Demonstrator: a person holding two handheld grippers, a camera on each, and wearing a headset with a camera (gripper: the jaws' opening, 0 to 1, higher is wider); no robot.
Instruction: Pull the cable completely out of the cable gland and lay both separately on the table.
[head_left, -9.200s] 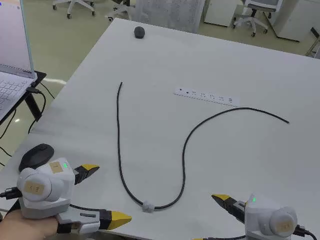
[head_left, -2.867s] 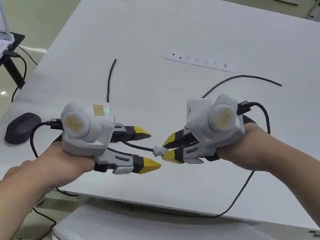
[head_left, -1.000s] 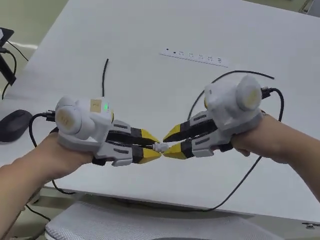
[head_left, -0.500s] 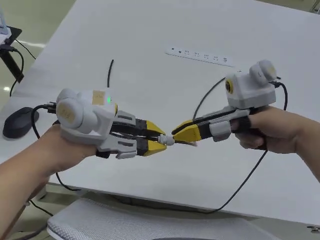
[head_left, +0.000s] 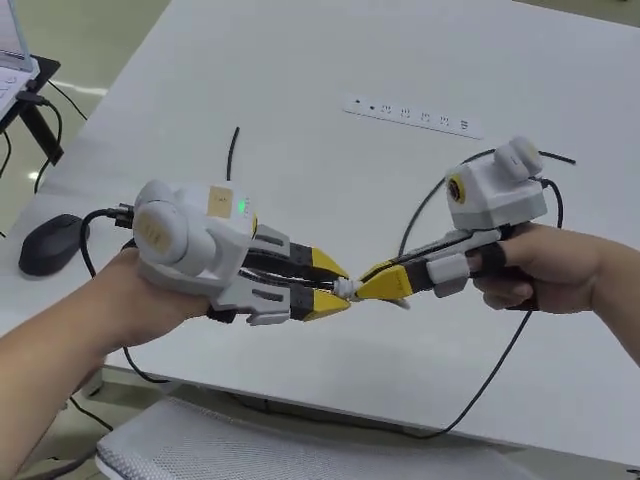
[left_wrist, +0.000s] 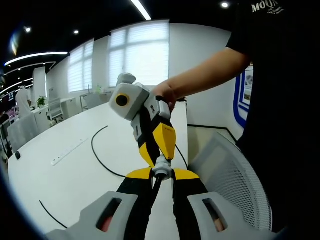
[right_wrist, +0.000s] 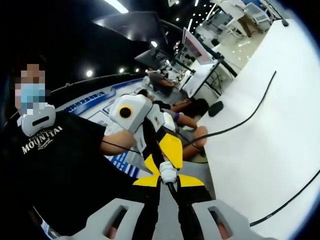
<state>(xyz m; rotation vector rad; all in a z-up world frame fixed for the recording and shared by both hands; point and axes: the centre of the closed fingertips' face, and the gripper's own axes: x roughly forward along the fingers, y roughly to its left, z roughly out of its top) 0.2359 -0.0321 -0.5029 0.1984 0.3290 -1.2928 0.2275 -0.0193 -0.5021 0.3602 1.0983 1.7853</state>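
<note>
Nearest, one black shirt (right_wrist: 60, 175) carries white print reading "MOUNTAI", with its end cut off. Two grippers meet tip to tip above the table's (head_left: 300, 80) near edge. The left gripper (head_left: 338, 288) has its jaws narrowed onto the single white gland (head_left: 348, 288). The right gripper (head_left: 366, 289) pinches the one black cable (head_left: 232, 155) just beside it. One dark mouse (head_left: 50, 243) sits at the left edge, and one white power strip (head_left: 412, 115) lies farther back.
</note>
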